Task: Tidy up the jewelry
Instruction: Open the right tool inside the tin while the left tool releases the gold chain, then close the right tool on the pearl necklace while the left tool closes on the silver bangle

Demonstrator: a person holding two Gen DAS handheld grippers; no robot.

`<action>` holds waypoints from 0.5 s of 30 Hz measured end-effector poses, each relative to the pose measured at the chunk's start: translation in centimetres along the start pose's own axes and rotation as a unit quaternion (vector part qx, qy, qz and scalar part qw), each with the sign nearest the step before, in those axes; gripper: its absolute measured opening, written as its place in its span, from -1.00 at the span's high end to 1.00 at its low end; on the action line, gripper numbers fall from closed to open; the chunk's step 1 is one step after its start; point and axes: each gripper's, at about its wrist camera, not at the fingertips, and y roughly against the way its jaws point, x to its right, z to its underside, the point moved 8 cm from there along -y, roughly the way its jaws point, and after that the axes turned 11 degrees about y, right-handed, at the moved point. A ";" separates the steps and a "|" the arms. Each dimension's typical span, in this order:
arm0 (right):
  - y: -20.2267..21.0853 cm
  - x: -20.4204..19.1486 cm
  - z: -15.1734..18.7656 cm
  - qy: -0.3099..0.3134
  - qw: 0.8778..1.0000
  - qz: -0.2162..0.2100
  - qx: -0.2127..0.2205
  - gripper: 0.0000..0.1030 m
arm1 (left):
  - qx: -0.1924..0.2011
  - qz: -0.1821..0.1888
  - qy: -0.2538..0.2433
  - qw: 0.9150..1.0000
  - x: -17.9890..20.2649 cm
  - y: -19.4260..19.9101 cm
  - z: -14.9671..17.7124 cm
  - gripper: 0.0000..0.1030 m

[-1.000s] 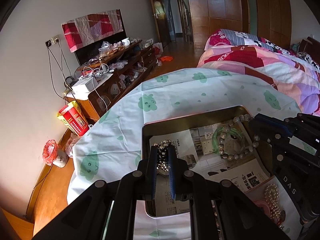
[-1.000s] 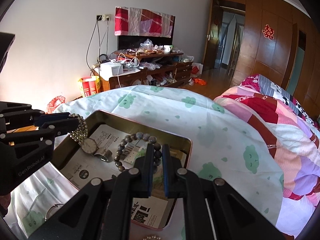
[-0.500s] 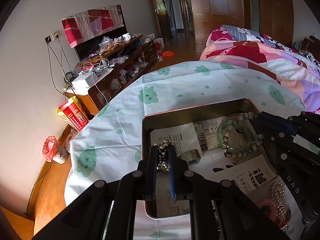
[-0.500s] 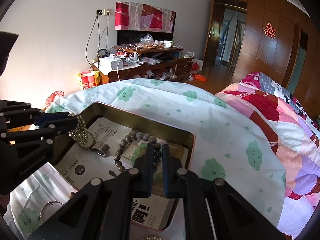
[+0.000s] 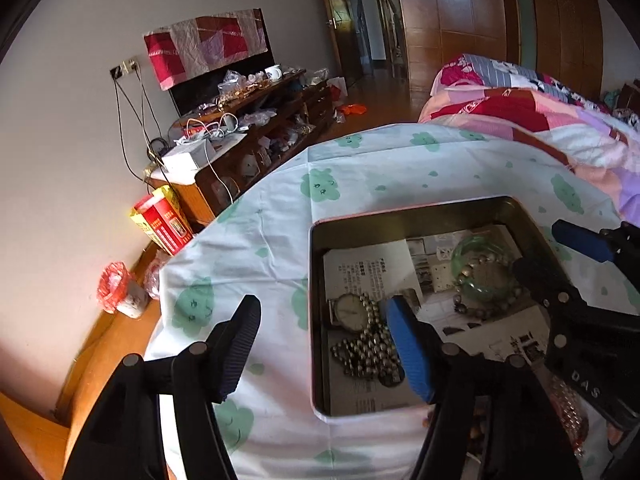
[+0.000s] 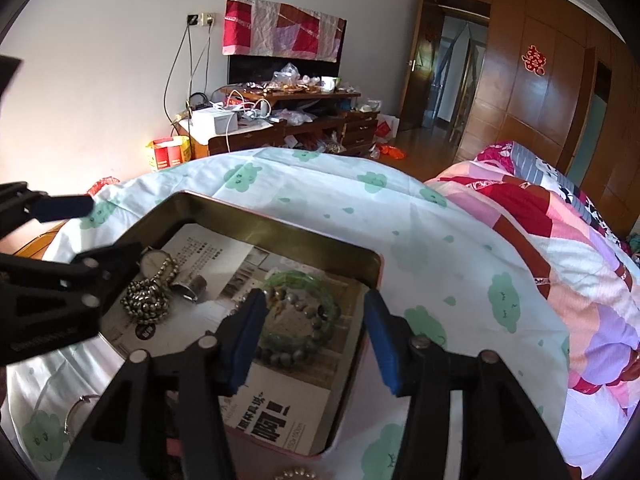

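Observation:
A metal tin (image 5: 404, 218) (image 6: 280, 232) lined with newspaper sits on a table with a cloud-print cloth. In it lie a watch with a silver beaded band (image 5: 360, 332) (image 6: 154, 284) at the left and a green bangle with a grey bead bracelet (image 5: 480, 272) (image 6: 304, 312) at the right. My left gripper (image 5: 324, 332) is open and empty, straddling the tin's left wall above the watch. My right gripper (image 6: 314, 328) is open and empty above the bangle and beads.
A thin silver bangle (image 6: 80, 416) and a pearl strand (image 6: 296, 472) lie on the cloth near the tin's front. More pearls (image 5: 568, 408) lie by the right gripper's body. A patchwork bed (image 6: 560, 232) is to the right, a cluttered wooden cabinet (image 5: 248, 152) beyond the table.
Both grippers opened. The left one let the beaded watch drop into the tin; the right one let the bead bracelet fall onto the green bangle.

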 end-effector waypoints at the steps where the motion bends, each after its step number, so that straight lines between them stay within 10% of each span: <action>1: 0.1 0.0 0.1 0.000 1.000 0.001 0.000 -0.03 | 0.001 0.001 0.002 1.000 -0.2 0.3 0.2 -0.28; 15: 4.9 0.7 3.7 -0.027 1.000 0.009 0.006 -0.03 | 0.006 -0.005 0.008 1.000 -2.6 5.1 6.5 -0.28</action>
